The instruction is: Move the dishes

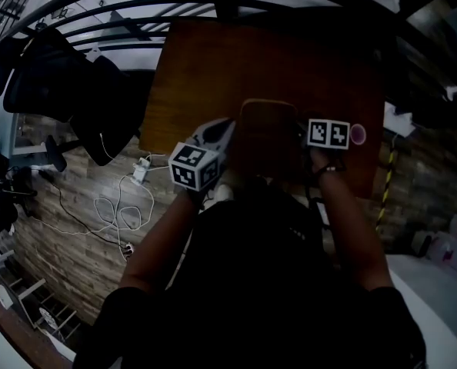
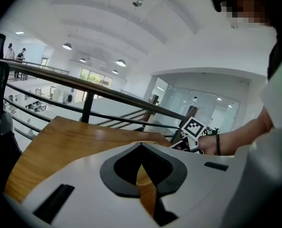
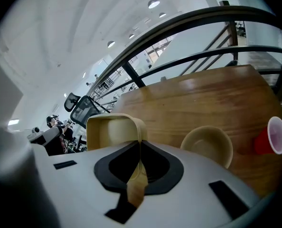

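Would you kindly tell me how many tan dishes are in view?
2: a squarish tray held by the left gripper and right gripper, and a round bowl on the table beside a red cup. Others may be hidden.

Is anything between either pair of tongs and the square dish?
Nothing visible: the left tongs and the right tongs are each shut on the rim of the square dish. The bowl and red cup sit apart on the table.

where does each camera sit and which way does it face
Head view: on the head, steeply down at the table; both arms, left gripper and right gripper holding the tray.
Left gripper view: along its shut jaws, across the table; right hand shows.
Right gripper view: along its shut jaws toward bowl and cup.
All share tray and table.
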Demonstrator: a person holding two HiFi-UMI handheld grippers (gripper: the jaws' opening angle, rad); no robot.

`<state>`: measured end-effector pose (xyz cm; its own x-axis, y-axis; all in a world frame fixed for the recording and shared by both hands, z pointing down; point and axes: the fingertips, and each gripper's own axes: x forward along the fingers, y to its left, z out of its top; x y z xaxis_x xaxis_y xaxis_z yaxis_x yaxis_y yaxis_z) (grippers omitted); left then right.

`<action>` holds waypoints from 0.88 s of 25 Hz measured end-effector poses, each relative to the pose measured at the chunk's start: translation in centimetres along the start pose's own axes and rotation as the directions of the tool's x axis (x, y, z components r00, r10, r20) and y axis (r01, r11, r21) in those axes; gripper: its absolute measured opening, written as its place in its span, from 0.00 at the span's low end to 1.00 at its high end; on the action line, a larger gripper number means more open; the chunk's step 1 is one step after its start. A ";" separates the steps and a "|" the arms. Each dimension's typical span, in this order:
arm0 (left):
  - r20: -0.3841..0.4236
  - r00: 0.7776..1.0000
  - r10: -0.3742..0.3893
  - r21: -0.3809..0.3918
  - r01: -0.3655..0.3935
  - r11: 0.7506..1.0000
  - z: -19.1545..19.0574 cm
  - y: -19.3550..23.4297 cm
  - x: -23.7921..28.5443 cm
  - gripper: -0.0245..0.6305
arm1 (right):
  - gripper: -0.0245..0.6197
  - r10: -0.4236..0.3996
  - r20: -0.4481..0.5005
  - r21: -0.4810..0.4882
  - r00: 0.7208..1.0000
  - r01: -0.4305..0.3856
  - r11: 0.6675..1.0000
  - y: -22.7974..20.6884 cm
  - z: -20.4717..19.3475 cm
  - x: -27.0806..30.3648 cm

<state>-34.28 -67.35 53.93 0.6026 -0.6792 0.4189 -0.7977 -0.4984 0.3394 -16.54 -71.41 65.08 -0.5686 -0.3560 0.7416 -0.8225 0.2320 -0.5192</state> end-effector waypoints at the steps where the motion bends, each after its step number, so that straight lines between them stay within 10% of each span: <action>1: 0.000 1.000 0.004 -0.001 -0.004 1.000 0.2 -0.1 0.7 0.03 | 0.08 0.005 -0.004 0.000 1.000 -0.005 1.000 -0.4 0.5 0.1; 22: -0.077 0.996 -0.045 0.010 0.046 0.999 2.0 3.3 8.0 0.03 | 0.08 0.017 -0.054 0.110 0.998 -0.011 0.994 -2.6 2.2 4.5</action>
<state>-32.14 -75.50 56.68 0.6375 -0.6127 0.4671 -0.7696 -0.5344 0.3495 -16.97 -75.58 68.82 -0.5824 -0.3029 0.7544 -0.8098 0.1348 -0.5710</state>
